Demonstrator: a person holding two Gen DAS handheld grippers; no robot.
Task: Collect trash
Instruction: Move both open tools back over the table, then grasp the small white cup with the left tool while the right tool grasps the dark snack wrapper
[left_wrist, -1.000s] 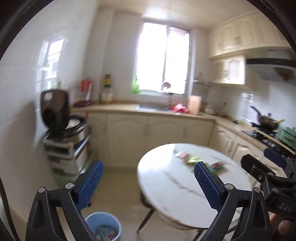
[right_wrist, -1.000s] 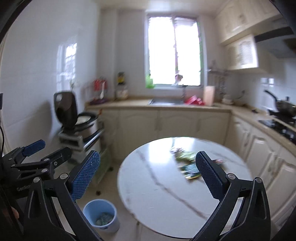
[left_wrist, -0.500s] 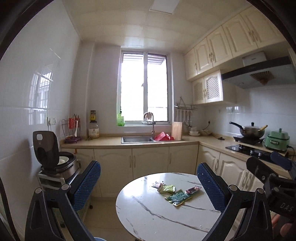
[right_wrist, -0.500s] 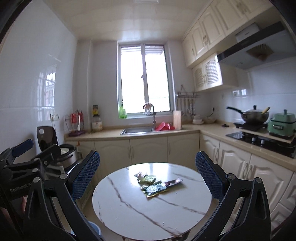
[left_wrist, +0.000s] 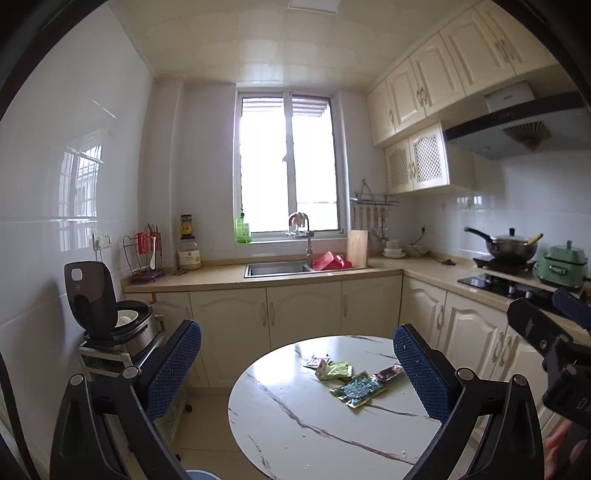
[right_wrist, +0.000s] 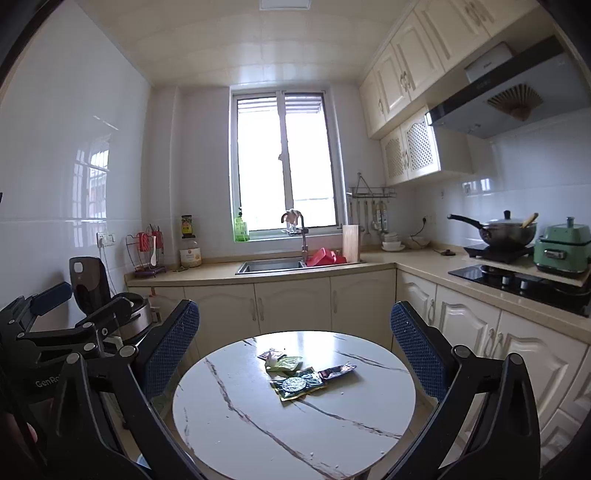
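Wrappers (right_wrist: 295, 373) on round surface (right_wrist: 258, 424) ahead of my hand-held grippers, left (left_wrist: 295, 373), right (right_wrist: 295, 354); both spread apart, empty; sink (right_wrist: 271, 266) beyond.

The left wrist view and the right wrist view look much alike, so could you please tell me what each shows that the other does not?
Only the left wrist view shows the rim of the blue plastic bin at the bottom edge and the open right gripper at its right side. Only the right wrist view shows the open left gripper at its left side. Both share the round white marble table with crumpled snack wrappers lying on it, the steel sink under the window, and the black wok on the stove.
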